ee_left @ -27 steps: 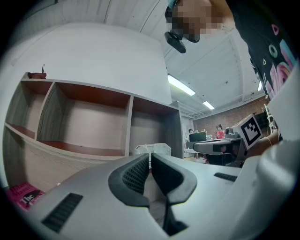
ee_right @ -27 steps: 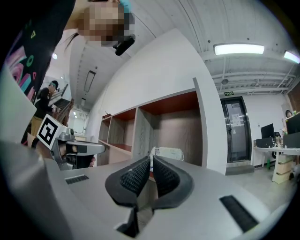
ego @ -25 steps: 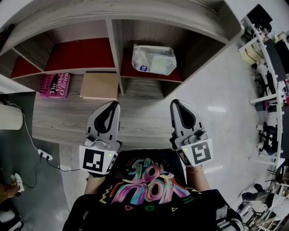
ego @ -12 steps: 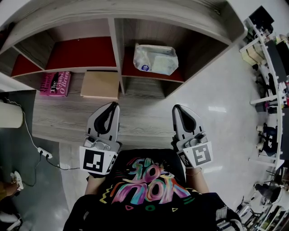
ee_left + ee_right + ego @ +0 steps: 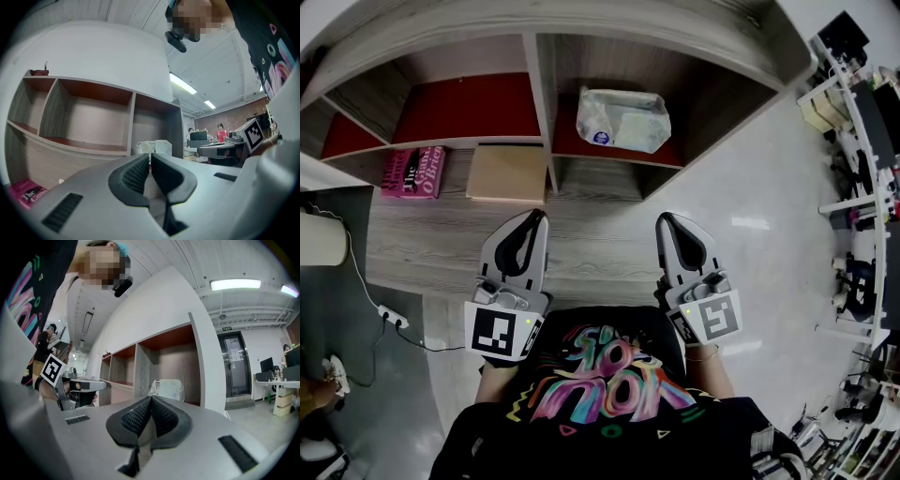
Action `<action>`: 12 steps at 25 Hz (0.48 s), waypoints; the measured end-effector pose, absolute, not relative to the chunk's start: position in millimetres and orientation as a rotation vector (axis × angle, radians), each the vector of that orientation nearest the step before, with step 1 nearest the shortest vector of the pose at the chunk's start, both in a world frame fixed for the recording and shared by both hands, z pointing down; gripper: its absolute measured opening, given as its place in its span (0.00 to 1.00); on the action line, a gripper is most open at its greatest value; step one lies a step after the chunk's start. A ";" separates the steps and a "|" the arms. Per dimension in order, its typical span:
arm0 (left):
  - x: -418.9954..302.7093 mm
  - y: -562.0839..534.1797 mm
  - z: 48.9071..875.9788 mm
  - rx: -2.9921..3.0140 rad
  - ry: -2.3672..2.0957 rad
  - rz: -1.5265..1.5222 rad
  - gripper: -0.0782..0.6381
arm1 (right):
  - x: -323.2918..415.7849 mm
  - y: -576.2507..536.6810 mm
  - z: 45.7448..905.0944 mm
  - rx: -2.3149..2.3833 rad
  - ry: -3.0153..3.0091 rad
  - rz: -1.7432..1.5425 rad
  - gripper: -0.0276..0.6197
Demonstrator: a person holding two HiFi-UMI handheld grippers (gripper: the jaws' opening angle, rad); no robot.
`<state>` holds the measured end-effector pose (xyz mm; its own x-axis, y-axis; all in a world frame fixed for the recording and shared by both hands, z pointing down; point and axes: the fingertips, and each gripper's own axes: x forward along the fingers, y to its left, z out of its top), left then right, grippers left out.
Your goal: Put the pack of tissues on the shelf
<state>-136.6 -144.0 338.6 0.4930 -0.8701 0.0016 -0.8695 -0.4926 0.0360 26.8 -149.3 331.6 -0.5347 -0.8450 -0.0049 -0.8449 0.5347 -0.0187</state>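
Observation:
The pack of tissues, white plastic with a blue mark, lies in the right compartment of the wooden shelf; both gripper views show the pack just beyond the jaw tips. My left gripper hangs shut and empty in front of the shelf, well short of it; its jaws meet with nothing between them. My right gripper is level with it on the right, also shut and empty. Neither gripper touches the pack.
A pink book and a tan flat box lie on the lower shelf board at left. A white cable and power strip run along the floor at left. Desks and chairs stand at the right.
Both grippers stay in nearly the same place; the view has shifted slightly. The pack of tissues has not moved.

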 end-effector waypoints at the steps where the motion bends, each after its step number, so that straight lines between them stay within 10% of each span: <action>1: -136.8 -144.3 338.5 2.688 -1.565 -0.026 0.16 | 25.9 -150.0 331.2 -1.505 2.741 -0.021 0.07; 12: -140.2 -146.4 342.9 2.692 -1.562 -0.006 0.16 | 24.6 -151.2 340.2 -1.489 2.777 -0.001 0.07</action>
<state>-140.2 -146.4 342.9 0.4961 -0.8682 0.0113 -0.8681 -0.4957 0.0271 24.6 -151.2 340.2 -0.5536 -0.8327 0.0088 -0.8327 0.5537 0.0037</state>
